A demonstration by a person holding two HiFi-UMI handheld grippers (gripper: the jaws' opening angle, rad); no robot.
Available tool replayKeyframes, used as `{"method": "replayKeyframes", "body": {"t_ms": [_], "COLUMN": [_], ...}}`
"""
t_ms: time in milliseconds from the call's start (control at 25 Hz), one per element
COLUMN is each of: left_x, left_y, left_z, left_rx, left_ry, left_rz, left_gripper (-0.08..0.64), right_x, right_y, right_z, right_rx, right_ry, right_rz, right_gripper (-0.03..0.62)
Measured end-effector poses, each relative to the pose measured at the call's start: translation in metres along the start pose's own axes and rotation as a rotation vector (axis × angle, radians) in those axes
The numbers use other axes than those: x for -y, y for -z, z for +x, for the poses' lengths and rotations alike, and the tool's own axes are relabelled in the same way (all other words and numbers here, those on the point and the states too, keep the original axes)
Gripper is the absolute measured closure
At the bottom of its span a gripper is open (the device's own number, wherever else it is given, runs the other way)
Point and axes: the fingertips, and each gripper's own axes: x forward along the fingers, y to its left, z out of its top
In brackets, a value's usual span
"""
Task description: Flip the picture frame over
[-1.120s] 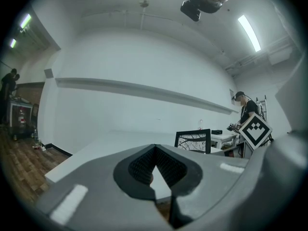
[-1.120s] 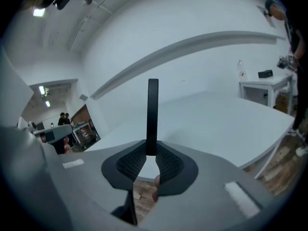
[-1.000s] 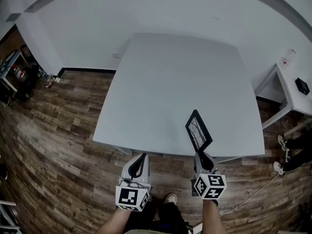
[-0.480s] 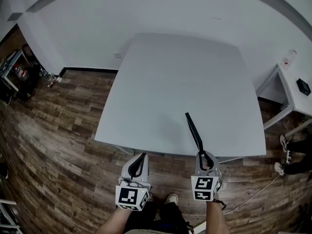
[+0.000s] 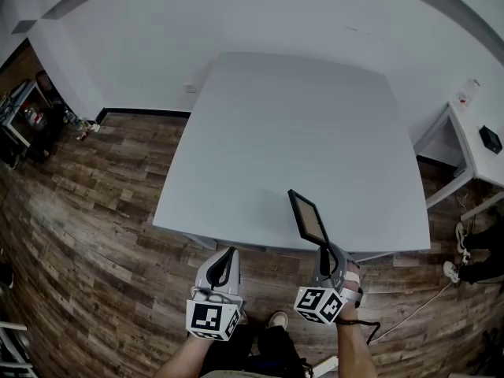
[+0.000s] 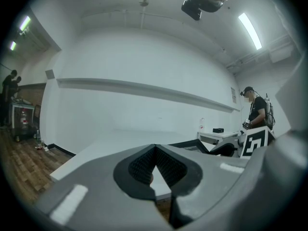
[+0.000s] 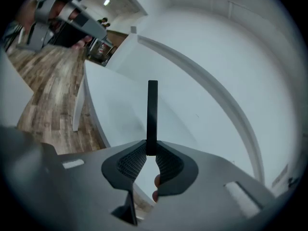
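— White walls and a plank floor; what's the big thing in the middle?
— One large white table, seen from above, its near edge just ahead of both grippers. Off its right edge stands a smaller white desk with a small black object on it.
— And the picture frame?
— The picture frame stands tilted over the table's near edge, toward the near right corner. Its brown backing faces the head camera, with a black rim round it. In the right gripper view it is edge-on, a thin dark bar rising straight from the jaws.
— So the right gripper has it?
— Yes, the right gripper pinches the frame's lower edge, jaws closed on it from both sides. Whether the frame touches the tabletop I can't tell.
— And the other one?
— The left gripper hangs over the floor just short of the table's near edge, well apart from the frame. Its jaws meet at the tips with nothing between them.
— Anyone else about?
— A person in dark clothes stands near the desk in the left gripper view
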Motion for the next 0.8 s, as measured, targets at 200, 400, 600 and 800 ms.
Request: {"method": "replayKeyframes", "body": {"t_ms": [200, 400, 600, 800], "left_x": [-0.001, -0.003, -0.002, -0.001], "left_y": [0.001, 0.005, 0.007, 0.009], "left_z": [-0.002, -0.002, -0.002, -0.002], "left_rx": [-0.003, -0.002, -0.006, -0.011], "left_ry": [-0.003, -0.006, -0.007, -0.005], "left_rz": [-0.004, -0.006, -0.008, -0.007], "left_gripper": [0.560, 0.560, 0.560, 0.560], "right_x": [-0.015, -0.024, -0.033, -0.045], "right_y": [0.008, 0.012, 0.016, 0.024], "right_z": [0.006, 0.010, 0.012, 0.015], "right_rx": [-0.050, -0.072, -0.096, -0.124], "right_ry": [0.007, 0.015, 0.031, 0.038], "right_rz": [-0.189, -0.271, -0.358, -0.433], "right_gripper": [0.505, 0.505, 0.503, 0.502]}}
